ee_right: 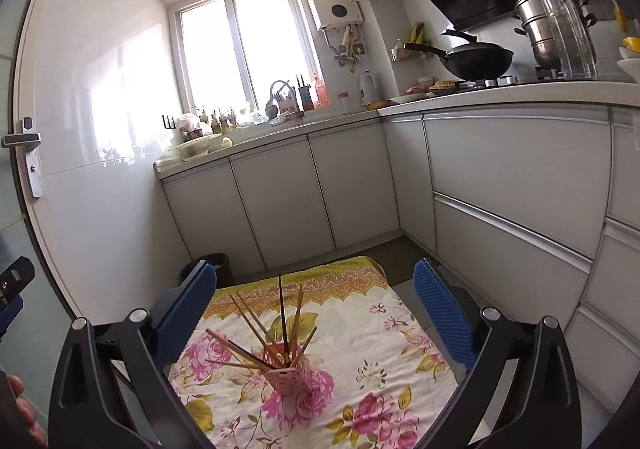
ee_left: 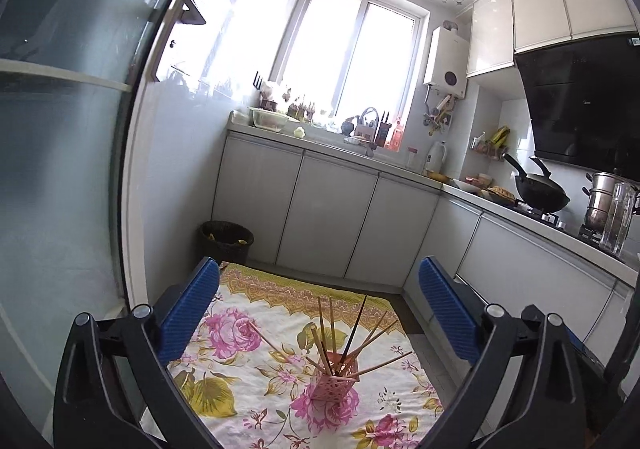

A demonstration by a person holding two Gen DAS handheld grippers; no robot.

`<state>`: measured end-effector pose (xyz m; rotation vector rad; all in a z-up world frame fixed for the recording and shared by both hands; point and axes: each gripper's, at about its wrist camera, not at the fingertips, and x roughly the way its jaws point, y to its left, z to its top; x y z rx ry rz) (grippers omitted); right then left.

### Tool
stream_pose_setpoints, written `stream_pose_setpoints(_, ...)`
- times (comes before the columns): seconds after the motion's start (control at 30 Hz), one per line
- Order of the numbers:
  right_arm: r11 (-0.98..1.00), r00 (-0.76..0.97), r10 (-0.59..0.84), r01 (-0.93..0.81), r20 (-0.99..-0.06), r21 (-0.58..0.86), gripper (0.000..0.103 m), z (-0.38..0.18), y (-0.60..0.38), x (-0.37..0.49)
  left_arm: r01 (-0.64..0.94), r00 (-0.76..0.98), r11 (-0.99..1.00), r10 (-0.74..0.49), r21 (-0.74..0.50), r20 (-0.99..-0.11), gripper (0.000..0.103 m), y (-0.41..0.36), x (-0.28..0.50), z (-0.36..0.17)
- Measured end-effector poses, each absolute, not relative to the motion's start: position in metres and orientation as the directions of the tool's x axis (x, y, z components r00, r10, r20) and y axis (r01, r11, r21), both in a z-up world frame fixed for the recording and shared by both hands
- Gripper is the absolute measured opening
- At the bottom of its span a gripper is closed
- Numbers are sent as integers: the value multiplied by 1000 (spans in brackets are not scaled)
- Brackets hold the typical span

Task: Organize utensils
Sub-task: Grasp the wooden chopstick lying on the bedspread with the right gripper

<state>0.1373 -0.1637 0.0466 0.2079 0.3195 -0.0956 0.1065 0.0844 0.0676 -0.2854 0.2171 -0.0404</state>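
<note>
A pink perforated holder (ee_left: 333,380) (ee_right: 287,378) stands upright on a floral cloth (ee_left: 248,365) (ee_right: 360,345). Several chopsticks (ee_left: 356,331) (ee_right: 256,329) fan out of the holder's top, most light wood, one dark. My left gripper (ee_left: 320,309) hovers above and short of the holder, its blue pads wide apart and empty. My right gripper (ee_right: 316,309) is likewise open, back from the holder, with nothing between its pads. No loose utensil shows on the cloth.
Grey kitchen cabinets (ee_left: 320,209) (ee_right: 280,201) run behind and to the right of the cloth. A dark bin (ee_left: 226,241) stands at the back left corner. A wok (ee_right: 476,59) and steel pots (ee_right: 540,29) sit on the stove. A person's fingers (ee_right: 24,409) show at the left edge.
</note>
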Motion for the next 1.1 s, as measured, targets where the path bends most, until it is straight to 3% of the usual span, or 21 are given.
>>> stream_pose_setpoints(0.23,975,948,-18,87,-318,206,96,65,-167,97,1,989,950,-47,-314,-139,96,98,49,101)
stream_pose_setpoints(0.33,975,942,86,-13,-326,221,96,66,-155,99,-11,991,950,-30,-312,-128,96,105,44,105)
stream_pose_setpoints(0.6,935,719,288,-355,-633,22,96,6,-23,199,-73,982,969,29,-238,-184,96,131,66,79)
stream_pose_setpoints(0.7,921,542,279,-384,-793,62,96,-19,30,286,-155,979,962,119,-223,-169,96,149,71,71)
stream_pose_setpoints(0.83,955,403,210,-280,-891,98,96,-76,83,383,-227,971,953,204,-202,-127,96,168,82,71)
stream_pose_setpoints(0.97,985,321,97,-166,-942,45,94,-151,117,455,-236,970,956,221,-175,-102,96,177,96,70)
stream_pose_setpoints(1.1,991,276,-35,-113,-960,-68,80,-218,136,505,-233,970,954,213,-190,-118,96,190,116,54)
